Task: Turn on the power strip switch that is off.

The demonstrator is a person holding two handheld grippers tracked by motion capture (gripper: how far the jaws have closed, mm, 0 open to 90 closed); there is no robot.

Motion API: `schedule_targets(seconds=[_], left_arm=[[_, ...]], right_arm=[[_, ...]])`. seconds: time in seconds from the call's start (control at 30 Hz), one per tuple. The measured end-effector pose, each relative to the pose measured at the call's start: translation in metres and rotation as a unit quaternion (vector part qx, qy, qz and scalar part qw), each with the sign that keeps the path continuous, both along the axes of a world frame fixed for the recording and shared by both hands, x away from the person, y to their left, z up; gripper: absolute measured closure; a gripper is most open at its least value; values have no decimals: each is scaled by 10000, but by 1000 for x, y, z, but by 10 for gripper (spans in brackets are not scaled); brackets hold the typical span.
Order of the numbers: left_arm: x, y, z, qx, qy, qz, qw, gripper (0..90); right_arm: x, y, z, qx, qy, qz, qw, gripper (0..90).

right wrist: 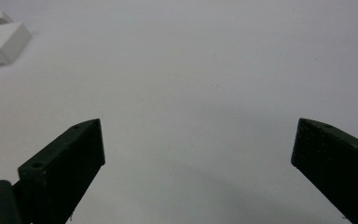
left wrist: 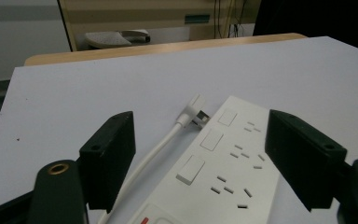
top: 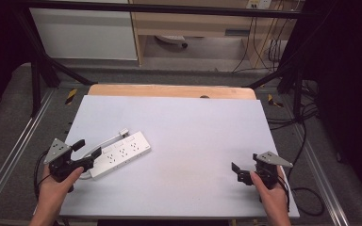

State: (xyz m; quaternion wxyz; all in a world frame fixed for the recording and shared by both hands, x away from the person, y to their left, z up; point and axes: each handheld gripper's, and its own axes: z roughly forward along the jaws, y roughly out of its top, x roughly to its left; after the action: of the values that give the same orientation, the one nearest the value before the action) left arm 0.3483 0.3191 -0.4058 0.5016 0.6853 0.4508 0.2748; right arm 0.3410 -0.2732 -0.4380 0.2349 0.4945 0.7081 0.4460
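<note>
One white power strip lies on the left half of the table, a long flat plastic bar set at a slant, its far end pointing up and to the right in the high view. Three rows of socket slots run along its top, and in the left gripper view each row sits beside a square rocker switch, with a sliver of red showing at the near end. Smooth, hard-edged casing, matte finish. Its white cable runs round and glossy along the strip's side, ending in a flat angled plug that lies on the table just beside the far end of the strip.

Left gripper now, right at the strip's near end: black, blocky jaws stand spread wide, one on either side of the strip and cable, pads not pressing on either. A grey three-cornered plate tops it, and the person's left hand wraps the handle.

Right gripper sits well apart, over bare table on the right side, jaws likewise spread with nothing between them, held in the right hand.

Table surface is a pale, flat sheet, faintly lilac-grey, with a strip of light wood at its far edge
</note>
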Motion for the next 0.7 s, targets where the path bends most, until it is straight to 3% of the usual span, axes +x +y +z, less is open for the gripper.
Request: schedule_targets(seconds=[0.17,0.7], left_arm=[[1,-1,-1,-52,74,-23,10000,277],[15,-7,-3,7,172,-49,9998,351]], right_arm=[[-2,2,5,116,-199,193,9995,25],[-3,1,4,108,-204,379,9990,20]])
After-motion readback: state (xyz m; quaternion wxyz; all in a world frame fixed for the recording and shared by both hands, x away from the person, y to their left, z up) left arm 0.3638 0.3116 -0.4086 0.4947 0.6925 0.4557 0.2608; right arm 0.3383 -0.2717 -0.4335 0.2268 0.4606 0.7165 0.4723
